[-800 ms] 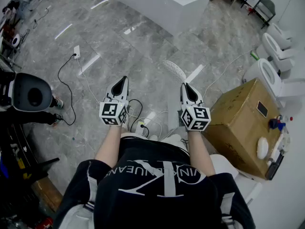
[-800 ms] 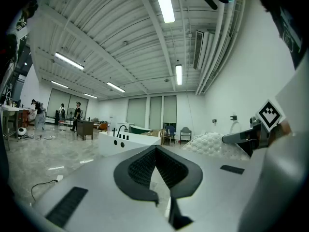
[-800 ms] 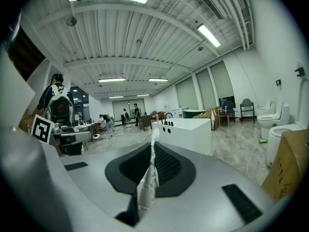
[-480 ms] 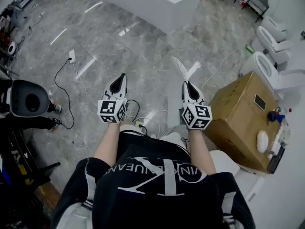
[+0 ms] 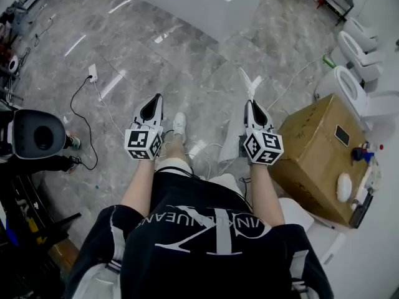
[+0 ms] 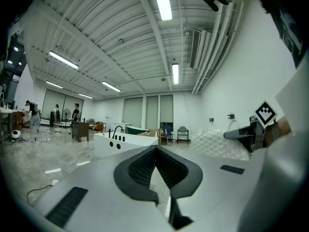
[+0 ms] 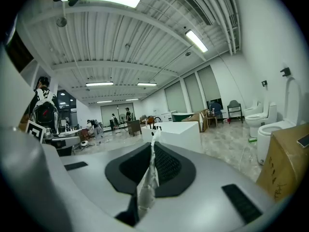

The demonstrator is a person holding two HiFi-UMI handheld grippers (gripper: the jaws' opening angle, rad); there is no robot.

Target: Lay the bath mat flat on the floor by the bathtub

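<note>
The white dimpled bath mat (image 5: 247,81) hangs from my right gripper (image 5: 250,104), whose jaws are shut on its edge; a corner sticks up past the tips. In the right gripper view the mat (image 7: 146,186) shows as a thin white strip pinched between the black pads. My left gripper (image 5: 156,98) is held level beside it, shut on nothing (image 6: 155,147). From the left gripper view the mat (image 6: 215,141) bulges at the right. The white bathtub (image 5: 201,2) stands ahead on the grey marble floor, seen in both gripper views (image 6: 119,142) (image 7: 176,132).
A cardboard box (image 5: 312,157) stands close on the right, with toilets (image 5: 350,89) behind it. Cables and a white power strip (image 5: 93,73) lie on the floor to the left. A black round device (image 5: 36,136) is at the far left. The person's shoe (image 5: 179,124) is between the grippers.
The person has stepped toward the bathtub; a shoe now shows between the grippers. My right gripper has shifted right and forward with the mat. Both grips are unchanged.
</note>
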